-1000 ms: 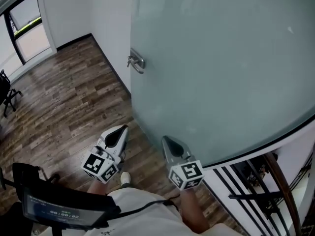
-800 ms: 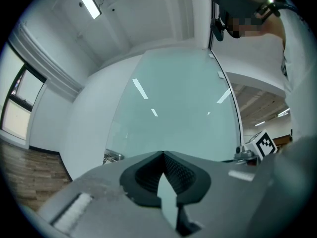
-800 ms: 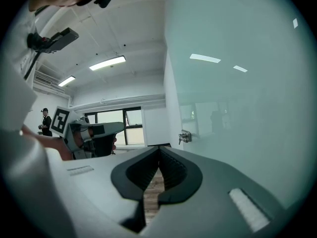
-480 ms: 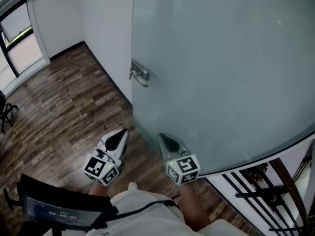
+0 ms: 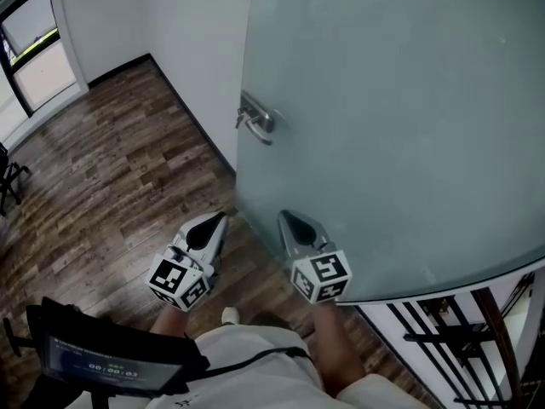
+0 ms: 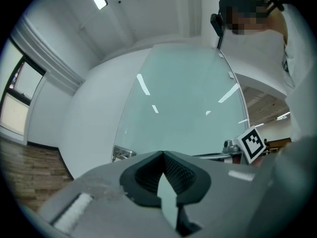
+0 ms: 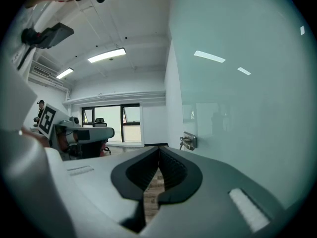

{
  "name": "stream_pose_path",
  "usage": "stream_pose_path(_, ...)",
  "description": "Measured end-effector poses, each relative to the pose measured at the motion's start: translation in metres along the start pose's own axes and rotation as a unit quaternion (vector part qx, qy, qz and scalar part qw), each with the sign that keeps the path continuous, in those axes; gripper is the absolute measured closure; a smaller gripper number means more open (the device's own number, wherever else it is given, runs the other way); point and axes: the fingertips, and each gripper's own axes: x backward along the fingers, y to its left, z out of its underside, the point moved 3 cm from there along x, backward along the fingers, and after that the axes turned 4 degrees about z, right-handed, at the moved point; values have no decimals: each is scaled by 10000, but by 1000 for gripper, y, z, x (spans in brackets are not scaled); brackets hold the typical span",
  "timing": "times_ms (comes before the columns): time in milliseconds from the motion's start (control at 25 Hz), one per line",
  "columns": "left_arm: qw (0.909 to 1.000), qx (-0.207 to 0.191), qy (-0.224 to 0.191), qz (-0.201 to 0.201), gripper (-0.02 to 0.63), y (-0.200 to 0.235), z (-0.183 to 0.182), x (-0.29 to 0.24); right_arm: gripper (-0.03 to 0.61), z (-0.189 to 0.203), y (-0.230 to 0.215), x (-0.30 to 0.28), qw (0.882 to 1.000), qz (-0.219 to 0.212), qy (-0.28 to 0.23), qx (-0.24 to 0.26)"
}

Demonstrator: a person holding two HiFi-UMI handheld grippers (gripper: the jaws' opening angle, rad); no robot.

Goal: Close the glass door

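The frosted glass door (image 5: 392, 126) fills the right of the head view, with its metal handle (image 5: 256, 119) near its left edge. My right gripper (image 5: 287, 220) is shut and empty, its tip close against the lower face of the glass; whether it touches I cannot tell. To its left, my left gripper (image 5: 211, 226) hangs over the wooden floor, shut with nothing in it and apart from the door. In the left gripper view the jaws meet at the tip (image 6: 162, 152), before the door (image 6: 183, 103) and handle (image 6: 121, 153). The right gripper (image 7: 159, 148) points past the handle (image 7: 188, 142) along the glass (image 7: 247, 98).
A white wall (image 5: 170, 32) meets the door's left edge, with a dark skirting along the wooden floor (image 5: 111, 186). A window (image 5: 34, 49) sits at the top left. A black railing (image 5: 451, 339) stands at the bottom right. An office chair (image 5: 8, 181) is at the left edge.
The door's edge and handle have shifted to the right and lower in the head view. Both grippers have moved forward along with the door, still shut.
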Motion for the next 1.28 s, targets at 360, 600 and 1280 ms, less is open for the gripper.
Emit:
stream_pose_path(360, 9981, 34, 12, -619, 614, 21, 4, -15, 569, 11, -43, -74, 9985, -171, 286, 423)
stream_pose_path(600, 9956, -15, 24, -939, 614, 22, 6, -15, 507, 26, -85, -148, 9905, -148, 779, 1119)
stream_pose_path(1280, 9895, 36, 187, -1429, 614, 25, 19, 4, 330, 65, -122, -272, 9720, -57, 1830, 1475)
